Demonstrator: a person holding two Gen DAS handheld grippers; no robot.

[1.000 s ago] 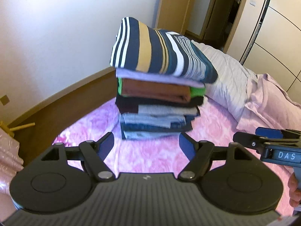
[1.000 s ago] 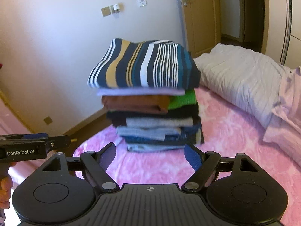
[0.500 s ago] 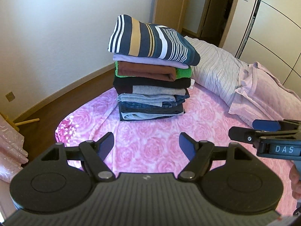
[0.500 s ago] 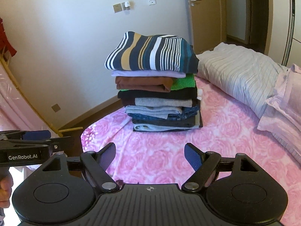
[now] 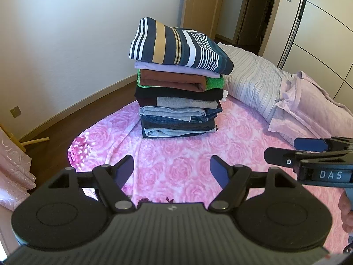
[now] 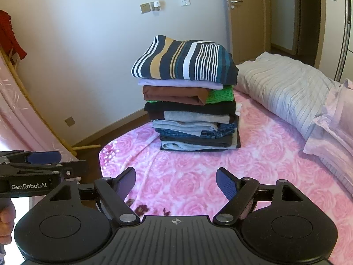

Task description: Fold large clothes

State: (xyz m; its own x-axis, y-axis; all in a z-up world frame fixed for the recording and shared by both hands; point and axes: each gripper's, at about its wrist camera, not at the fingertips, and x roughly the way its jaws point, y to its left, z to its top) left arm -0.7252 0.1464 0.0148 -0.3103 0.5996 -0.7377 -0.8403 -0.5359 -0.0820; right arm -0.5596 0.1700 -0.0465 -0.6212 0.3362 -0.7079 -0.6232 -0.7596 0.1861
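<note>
A tall stack of folded clothes [image 5: 179, 101] [image 6: 194, 110] stands on the pink rose-patterned bedspread [image 5: 189, 161] [image 6: 253, 161]. On top lies a folded navy, white and tan striped garment [image 5: 178, 46] [image 6: 185, 59]. My left gripper [image 5: 172, 167] is open and empty, well back from the stack. My right gripper [image 6: 175, 178] is open and empty too, at a similar distance. Each gripper shows in the other's view: the right one [image 5: 308, 154] at the right edge, the left one [image 6: 39, 163] at the left edge.
A grey striped quilt [image 5: 256, 81] [image 6: 284, 88] and a pale pink pillow [image 5: 308, 106] [image 6: 331, 128] lie right of the stack. The bed's left edge drops to a wooden floor [image 5: 72, 119] by a white wall. A door [image 5: 198, 4] stands behind. Pink fabric [image 6: 19, 110] hangs at left.
Both grippers have drawn back from the stack, which now looks smaller and farther off. Both stay open and empty.
</note>
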